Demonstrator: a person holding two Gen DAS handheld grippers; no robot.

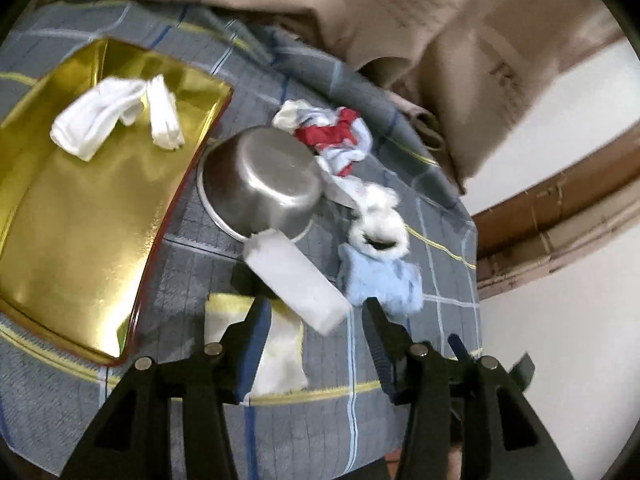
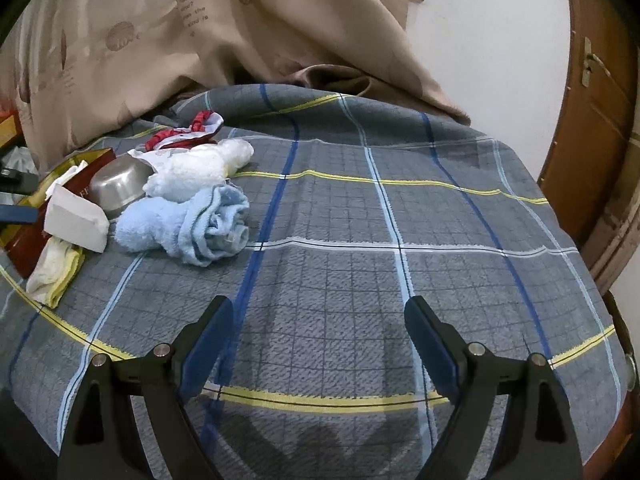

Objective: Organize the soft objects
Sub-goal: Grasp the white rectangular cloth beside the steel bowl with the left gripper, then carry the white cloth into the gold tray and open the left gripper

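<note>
The left gripper point(image 1: 316, 304) is held spread over the grey plaid cloth point(image 1: 440, 280), nothing pinched; a white foam block point(image 1: 296, 280) is seen just ahead between its fingers. A pale blue fluffy towel point(image 2: 184, 228) lies far left of the spread, empty right gripper point(image 2: 320, 312).

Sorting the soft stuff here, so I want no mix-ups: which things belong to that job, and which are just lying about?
Part of the job:
- white socks in gold tray
- blue towel
- white fluffy cloth
- red-and-white cloth
- yellow-edged cloth

Lying about:
- steel bowl
- white block
</note>
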